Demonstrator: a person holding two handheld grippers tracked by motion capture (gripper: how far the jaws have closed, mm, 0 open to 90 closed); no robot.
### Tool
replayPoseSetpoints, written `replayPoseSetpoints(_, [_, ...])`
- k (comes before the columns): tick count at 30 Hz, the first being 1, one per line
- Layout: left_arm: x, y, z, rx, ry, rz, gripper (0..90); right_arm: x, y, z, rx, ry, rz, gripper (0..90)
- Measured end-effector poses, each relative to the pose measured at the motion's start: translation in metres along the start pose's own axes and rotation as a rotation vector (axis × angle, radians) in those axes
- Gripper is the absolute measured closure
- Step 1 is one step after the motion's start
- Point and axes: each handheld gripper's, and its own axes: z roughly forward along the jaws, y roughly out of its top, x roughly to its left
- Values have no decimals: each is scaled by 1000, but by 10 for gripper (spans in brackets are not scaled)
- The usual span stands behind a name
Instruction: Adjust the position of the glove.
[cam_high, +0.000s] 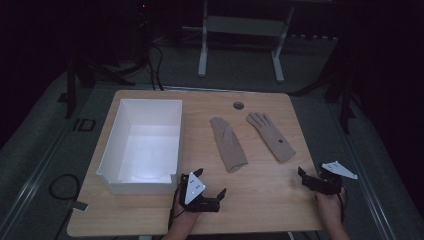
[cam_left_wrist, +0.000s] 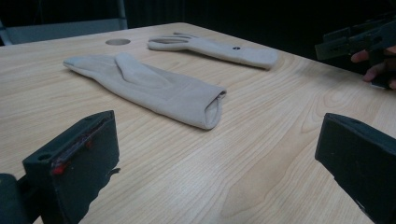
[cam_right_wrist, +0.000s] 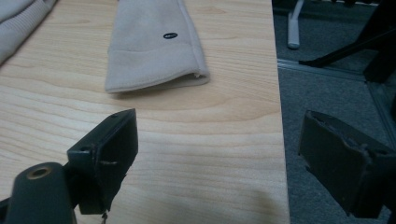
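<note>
At the near edge of the table (cam_high: 260, 210), I have both grippers resting low with nothing in them. My left gripper (cam_high: 210, 192) sits just off the near right corner of the box (cam_high: 142, 187), its jaws spread wide and empty; in the left gripper view they frame bare wood, with the cuff of the left glove (cam_left_wrist: 154, 86) lying a little ahead between them. My right gripper (cam_high: 312, 181) hangs at the table's right edge, jaws likewise wide and holding nothing; in the right gripper view the cuff of the right glove (cam_right_wrist: 152, 51), marked by a small dark spot, lies just ahead and slightly to one side.

Farther in, the two beige gloves lie flat on the middle of the table, side by side and apart, cuffs toward me and fingers pointing away. The left glove is folded narrow; the right one has its fingers spread. The white box stands empty on the left half of the table, well clear of both gloves. Beyond them is a round hole (cam_high: 238, 105) in the tabletop.

I read this as the opening step: the reach has not begun. Next, I judge, each gripper must slide forward, stay low and close on the nearest cuff edge, thin cloth that lies tight to the wood.
</note>
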Motion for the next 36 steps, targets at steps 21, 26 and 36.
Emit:
replayPoseSetpoints(21, [-2,0,-1,-7,-9,27,1,13,57,-23,9,99,21,108])
replayPoseSetpoints(26, [-2,0,-1,-6,-8,29,1,26,79,-22,-23,126,4,108])
replayPoseSetpoints(36, [-2,0,-1,-7,-10,25,1,44,114,-9,-40,165,-43,142])
